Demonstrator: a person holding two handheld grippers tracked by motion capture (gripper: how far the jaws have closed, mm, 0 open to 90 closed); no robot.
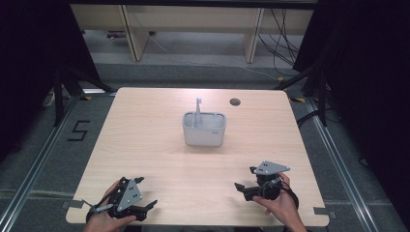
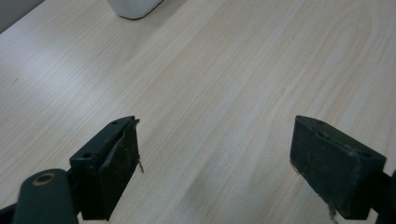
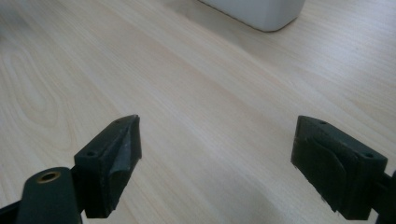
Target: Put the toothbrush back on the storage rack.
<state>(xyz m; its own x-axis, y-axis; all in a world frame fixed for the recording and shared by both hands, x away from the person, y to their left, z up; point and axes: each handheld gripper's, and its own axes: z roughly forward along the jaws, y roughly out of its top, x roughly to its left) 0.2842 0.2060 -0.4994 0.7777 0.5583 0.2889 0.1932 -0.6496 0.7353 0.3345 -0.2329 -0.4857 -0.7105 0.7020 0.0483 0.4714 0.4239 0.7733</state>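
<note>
Both hand-held grippers, left [image 1: 151, 205] and right [image 1: 237, 185], gape wide, empty. I judge the white plastic caddy [image 1: 204, 129] light, rigid; I'd grip its rim.

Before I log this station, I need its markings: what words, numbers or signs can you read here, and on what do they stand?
"5": black tape on the grey floor, left of the table.
A faint mark on the front of the white caddy: too small and blurred to read.
Nothing readable on the left gripper, the right gripper or the tabletop.
</note>
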